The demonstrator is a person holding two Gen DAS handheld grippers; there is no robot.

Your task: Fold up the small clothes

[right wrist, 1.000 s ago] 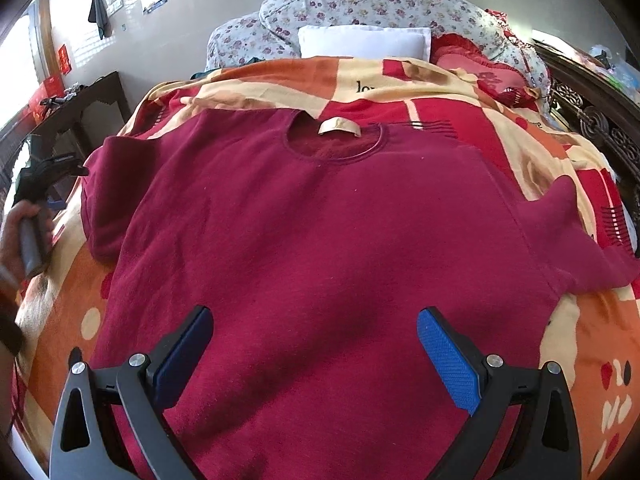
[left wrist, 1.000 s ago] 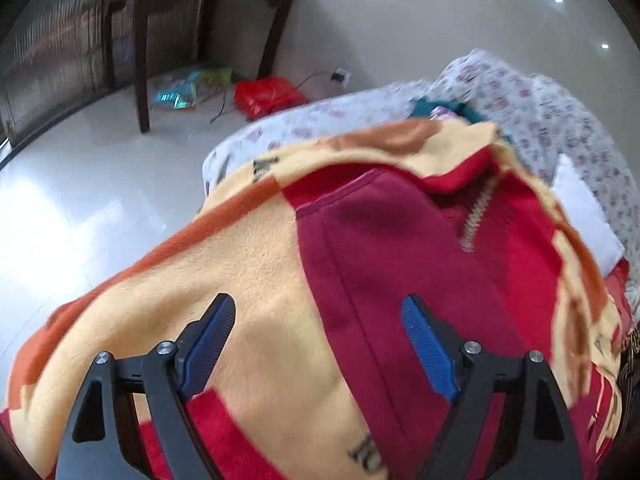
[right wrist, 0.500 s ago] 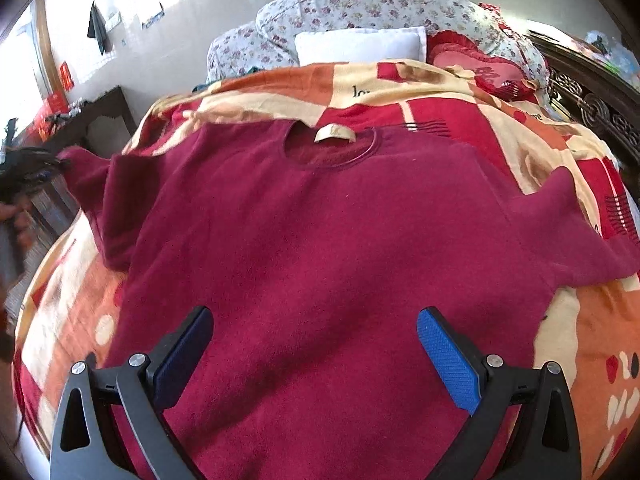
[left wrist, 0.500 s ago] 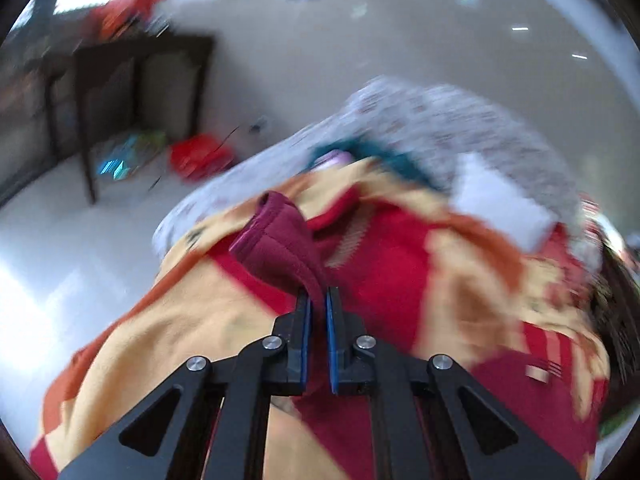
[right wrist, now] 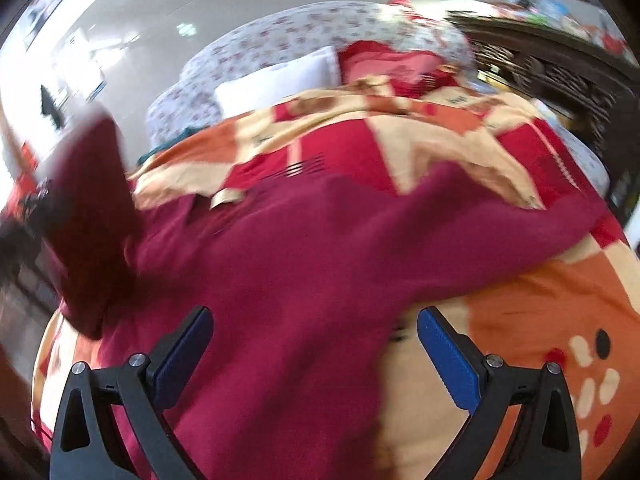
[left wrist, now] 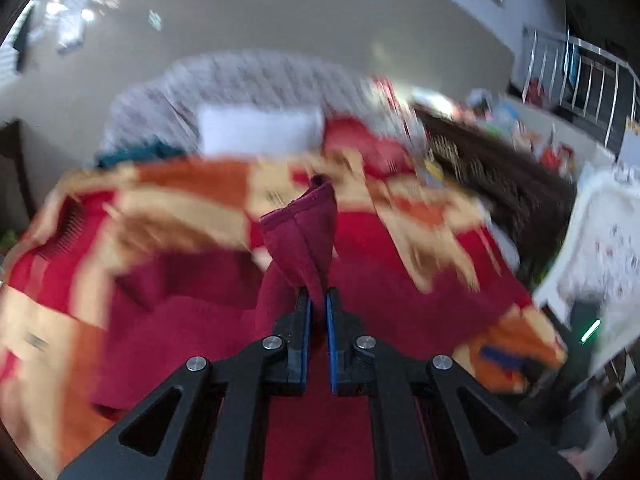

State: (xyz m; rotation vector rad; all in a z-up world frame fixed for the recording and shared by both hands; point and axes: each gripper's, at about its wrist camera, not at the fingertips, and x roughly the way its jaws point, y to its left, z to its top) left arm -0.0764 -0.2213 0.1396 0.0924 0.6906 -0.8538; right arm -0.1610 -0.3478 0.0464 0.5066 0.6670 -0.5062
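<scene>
our left gripper (left wrist: 316, 304) had its fingers pinched tight on the maroon shirt's sleeve (left wrist: 302, 236), lifted, we judged, to fold it inward; our right gripper (right wrist: 314, 340) hovered wide open, empty, over the shirt (right wrist: 288, 264) spread across the patterned blanket (right wrist: 540, 300).

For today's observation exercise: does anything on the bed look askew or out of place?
Yes. The maroon fleece sweater no longer lies flat: its sleeve is pinched upright in the left hand-held gripper, so that side is bunched and lifted off the orange-and-red patterned blanket.
</scene>
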